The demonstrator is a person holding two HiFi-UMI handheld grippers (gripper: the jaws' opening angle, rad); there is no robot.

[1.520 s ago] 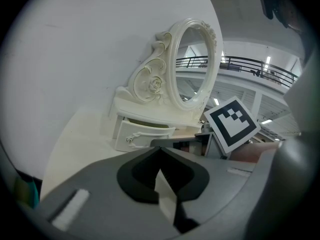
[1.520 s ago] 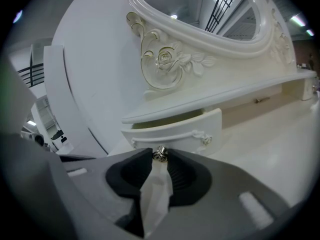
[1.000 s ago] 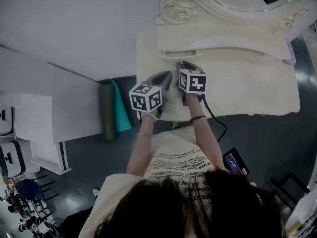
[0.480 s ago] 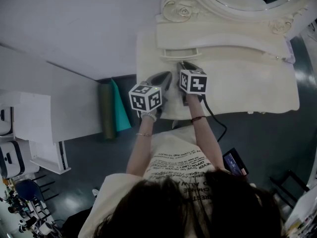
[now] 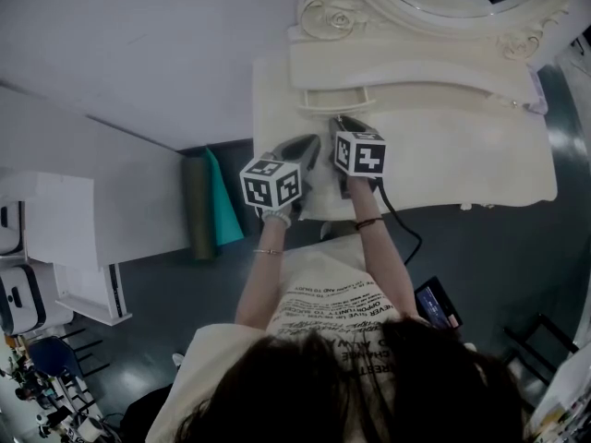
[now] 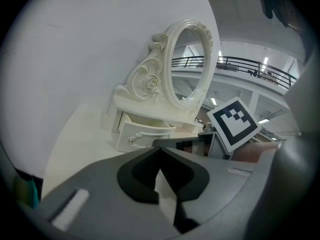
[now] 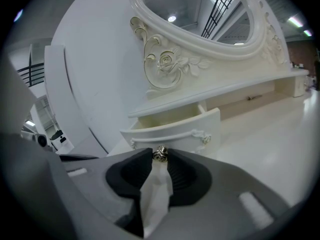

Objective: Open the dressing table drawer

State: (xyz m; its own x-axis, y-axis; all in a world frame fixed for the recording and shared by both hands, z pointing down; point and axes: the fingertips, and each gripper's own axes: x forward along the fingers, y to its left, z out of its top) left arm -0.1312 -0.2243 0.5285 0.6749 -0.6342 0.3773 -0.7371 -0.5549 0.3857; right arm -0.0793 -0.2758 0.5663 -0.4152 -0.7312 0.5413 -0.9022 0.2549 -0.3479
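drawer (image 7: pixel 172 129) part-way out below mirror (image 7: pixel 200 9), on surface (image 5: pixel 443 155) | right gripper (image 7: pixel 160 159) fingers clamped on its knob (image 7: pixel 160 154) | left gripper (image 6: pixel 159 148) fingers pressed together, empty

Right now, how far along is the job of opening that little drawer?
Mostly done: the drawer already stands partly out, its inside showing. In hand: the right gripper clasps the small metal knob at its front. The left gripper hovers beside it, shut and empty. Left: perhaps a further pull, then letting go.
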